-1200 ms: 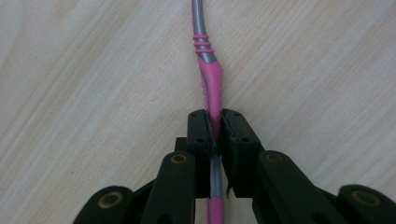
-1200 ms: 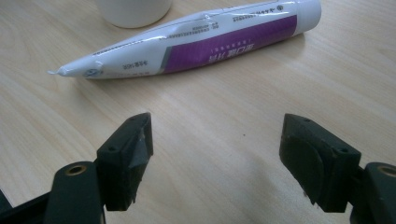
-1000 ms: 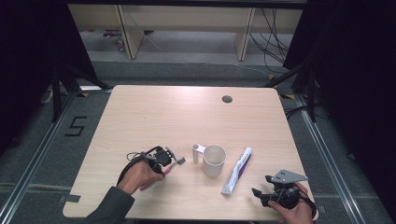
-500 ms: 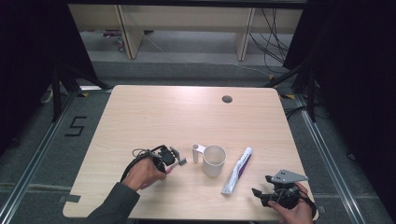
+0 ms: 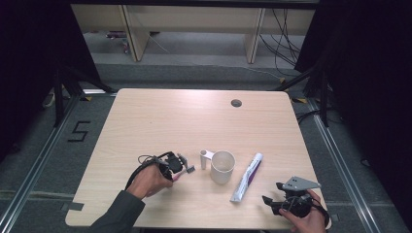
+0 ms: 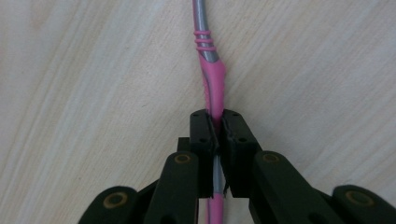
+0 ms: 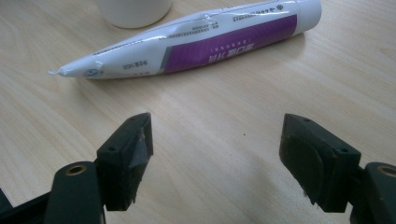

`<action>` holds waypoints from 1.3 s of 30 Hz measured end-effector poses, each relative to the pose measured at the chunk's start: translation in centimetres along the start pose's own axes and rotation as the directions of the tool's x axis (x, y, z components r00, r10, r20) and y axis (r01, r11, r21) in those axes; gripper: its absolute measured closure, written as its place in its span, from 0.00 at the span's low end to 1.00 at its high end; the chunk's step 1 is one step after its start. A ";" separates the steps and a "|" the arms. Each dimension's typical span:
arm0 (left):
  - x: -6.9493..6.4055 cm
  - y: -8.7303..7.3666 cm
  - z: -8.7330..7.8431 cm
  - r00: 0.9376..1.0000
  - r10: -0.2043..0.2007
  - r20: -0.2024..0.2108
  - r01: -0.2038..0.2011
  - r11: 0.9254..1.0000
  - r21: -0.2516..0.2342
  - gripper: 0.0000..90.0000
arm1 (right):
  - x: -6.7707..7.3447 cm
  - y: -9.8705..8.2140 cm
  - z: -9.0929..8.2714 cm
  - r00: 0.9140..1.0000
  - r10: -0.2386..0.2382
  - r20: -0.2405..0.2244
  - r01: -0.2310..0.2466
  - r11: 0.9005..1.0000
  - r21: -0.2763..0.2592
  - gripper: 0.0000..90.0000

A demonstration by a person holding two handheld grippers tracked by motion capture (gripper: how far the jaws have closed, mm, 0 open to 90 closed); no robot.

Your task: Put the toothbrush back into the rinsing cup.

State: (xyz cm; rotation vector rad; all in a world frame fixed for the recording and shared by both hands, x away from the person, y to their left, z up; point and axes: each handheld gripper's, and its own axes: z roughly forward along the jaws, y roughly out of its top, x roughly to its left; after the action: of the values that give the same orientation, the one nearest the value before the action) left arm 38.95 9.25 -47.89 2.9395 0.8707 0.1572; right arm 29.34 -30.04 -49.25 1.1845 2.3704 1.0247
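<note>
Left gripper (image 6: 215, 135) pinches the light, stiff, slim toothbrush (image 6: 212, 81) at its handle, which may pivot; right gripper (image 7: 217, 158) gapes

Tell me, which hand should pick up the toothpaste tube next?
The right. Its tool stands open just in front of the toothpaste tube. The left tool is busy, shut on the pink toothbrush, on the cup's far side.
</note>
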 end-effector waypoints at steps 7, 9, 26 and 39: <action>0.6 -0.6 -1.0 1.000 -0.025 0.010 0.026 0.997 -0.067 0.92 | -0.1 -0.1 0.1 1.000 -0.016 0.008 0.016 1.000 -0.006 0.30; 0.8 -0.9 -1.5 0.999 -0.038 0.013 0.039 0.993 -0.111 0.92 | -0.1 -0.1 0.1 1.000 -0.013 0.010 0.013 1.000 -0.009 0.30; 2.3 -4.0 -5.7 0.990 -0.133 0.051 0.139 0.819 -0.556 0.92 | -0.3 0.0 0.0 1.000 -0.012 0.009 0.012 1.000 -0.014 0.30; 1.3 -4.5 -5.5 0.967 -0.227 0.114 0.217 0.508 -0.833 0.92 | -0.4 -0.1 0.0 1.000 -0.016 0.021 0.016 1.000 -0.017 0.30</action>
State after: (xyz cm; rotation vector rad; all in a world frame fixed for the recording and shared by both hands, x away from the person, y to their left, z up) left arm 36.97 13.95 -42.76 1.8839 0.8340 0.4371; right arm 29.55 -30.43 -49.28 1.1629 2.3470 1.0201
